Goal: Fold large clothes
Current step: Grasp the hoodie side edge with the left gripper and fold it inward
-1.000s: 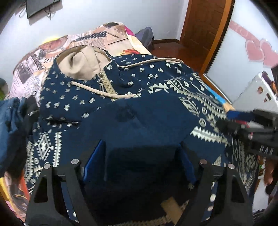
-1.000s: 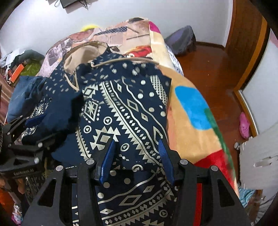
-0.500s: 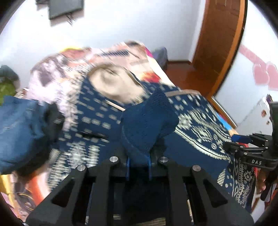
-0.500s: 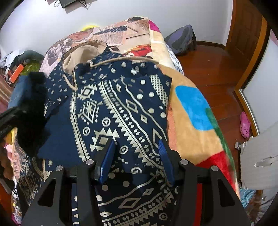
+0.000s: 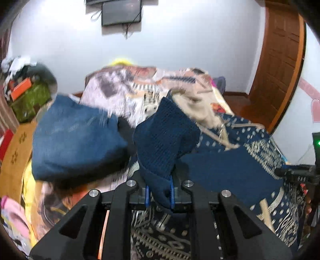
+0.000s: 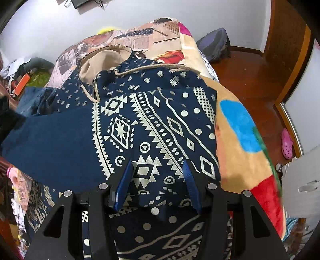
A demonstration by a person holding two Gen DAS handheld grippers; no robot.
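A navy hooded jacket (image 6: 160, 124) with a cream geometric print lies spread across a bed (image 6: 246, 160) covered by a colourful patchwork blanket. Its tan-lined hood (image 6: 94, 64) points toward the far wall, with a tan drawstring trailing from the collar.

The left gripper (image 5: 159, 195) is clenched on a bunched fold of the jacket's plain navy sleeve end (image 5: 164, 140); its blue fingers (image 5: 147, 193) pinch the knit cloth, which rises in a soft hump above them. In the left view the background is smeared.

The right gripper (image 6: 155, 185) sits low over the jacket's printed body. Its blue fingers (image 6: 123, 184) stand partly apart with printed cloth between them; whether they press on the cloth cannot be told.

The jacket looks soft, limp and moderately heavy for clothing. It would likely sag and drag wherever it is unsupported, and the knit cuff should grip well between the fingers. Good holds seem to be the cuff, the hem corners and the shoulder seams, where layers are thick; a pinch in mid-panel would probably lift only a peak of fabric.

Beside the jacket, a pile of blue denim clothing (image 5: 76, 138) rests on the bed. Beyond the bed are a white wall, a wall-mounted screen (image 5: 121, 12) and a wooden door (image 5: 280, 66).
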